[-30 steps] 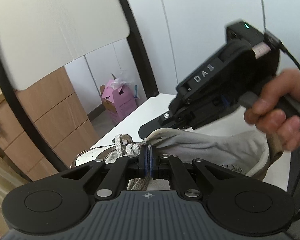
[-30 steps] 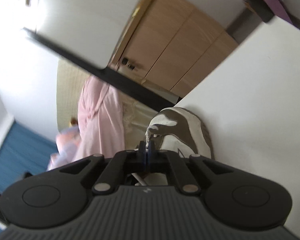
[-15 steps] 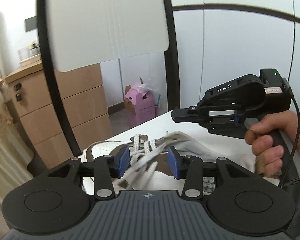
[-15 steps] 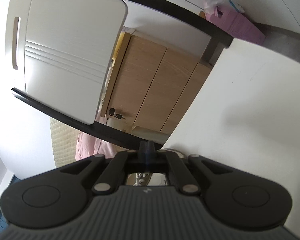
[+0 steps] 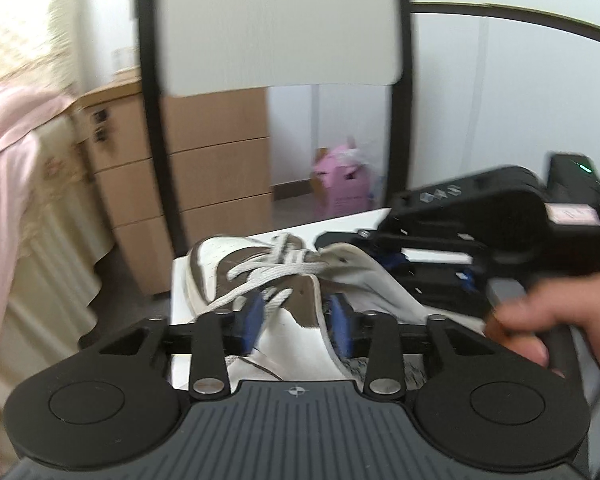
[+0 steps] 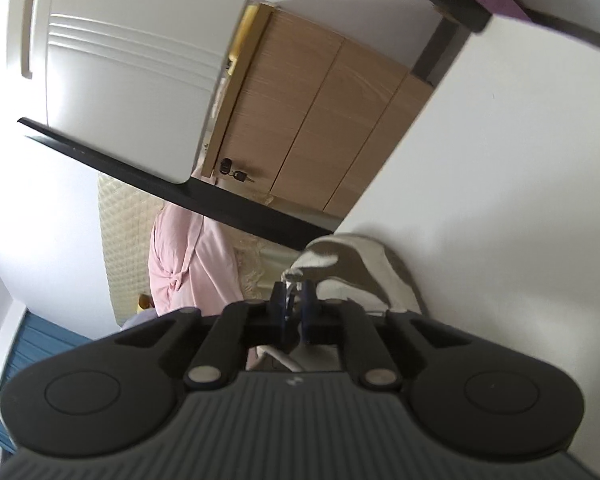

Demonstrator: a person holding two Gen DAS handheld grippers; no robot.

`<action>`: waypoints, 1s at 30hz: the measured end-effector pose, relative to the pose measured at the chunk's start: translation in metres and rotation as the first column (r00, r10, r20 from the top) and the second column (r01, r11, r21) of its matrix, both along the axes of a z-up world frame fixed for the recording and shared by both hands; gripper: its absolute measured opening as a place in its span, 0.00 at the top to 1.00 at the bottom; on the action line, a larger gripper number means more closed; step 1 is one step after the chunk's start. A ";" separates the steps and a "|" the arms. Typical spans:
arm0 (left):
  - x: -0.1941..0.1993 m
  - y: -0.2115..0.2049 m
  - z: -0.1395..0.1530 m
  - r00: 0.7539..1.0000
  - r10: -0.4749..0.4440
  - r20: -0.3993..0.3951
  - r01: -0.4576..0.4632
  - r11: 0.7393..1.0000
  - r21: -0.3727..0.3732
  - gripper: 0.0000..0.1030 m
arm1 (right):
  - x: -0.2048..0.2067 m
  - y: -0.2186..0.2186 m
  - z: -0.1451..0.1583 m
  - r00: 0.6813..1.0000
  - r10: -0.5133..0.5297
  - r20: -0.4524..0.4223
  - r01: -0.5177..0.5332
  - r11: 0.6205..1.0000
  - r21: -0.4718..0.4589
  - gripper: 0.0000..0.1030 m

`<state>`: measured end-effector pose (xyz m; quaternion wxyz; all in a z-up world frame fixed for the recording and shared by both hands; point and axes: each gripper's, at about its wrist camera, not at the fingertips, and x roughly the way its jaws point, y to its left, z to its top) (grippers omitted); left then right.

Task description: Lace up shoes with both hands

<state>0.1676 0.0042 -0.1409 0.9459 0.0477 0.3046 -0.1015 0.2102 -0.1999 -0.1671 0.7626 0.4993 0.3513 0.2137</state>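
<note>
Nearest the left wrist camera, the left tongs (image 5: 296,320) stand apart, their jaws having just been narrowing, with the brown-and-white shoe's (image 5: 260,280) collar and a loose strand of lace (image 5: 272,272) between the blue pads (image 5: 252,316); whether the pads touch anything cannot be told through the blur. Just beyond, the shoe lies on the white counter (image 5: 340,224), toe pointing away, near the counter's far edge. Beside it on the right, a hand (image 5: 560,320) holds the right tongs (image 6: 294,312), which reach over the shoe's tongue. From the right wrist view those tongs are clenched on a pale bit of lace or tongue edge, which one cannot be told. Farther off stand a wooden drawer unit (image 5: 220,184), a pink box (image 5: 342,188) on the floor and a pink garment (image 6: 184,264).
</note>
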 end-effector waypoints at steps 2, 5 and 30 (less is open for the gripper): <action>0.002 0.000 -0.003 0.999 0.042 -0.012 -0.042 0.999 0.000 0.77 | -0.002 0.006 0.001 1.000 0.017 0.009 -0.017 1.000 -0.003 0.97; 0.002 -0.001 -0.005 0.993 0.115 -0.021 -0.115 0.993 0.013 0.84 | -0.006 0.013 -0.001 1.000 0.010 0.012 -0.010 1.000 0.000 0.97; -0.008 0.025 0.000 0.989 0.140 -0.054 -0.145 0.983 -0.114 0.83 | -0.026 -0.077 0.030 0.972 -0.235 0.019 0.235 0.971 -0.049 0.71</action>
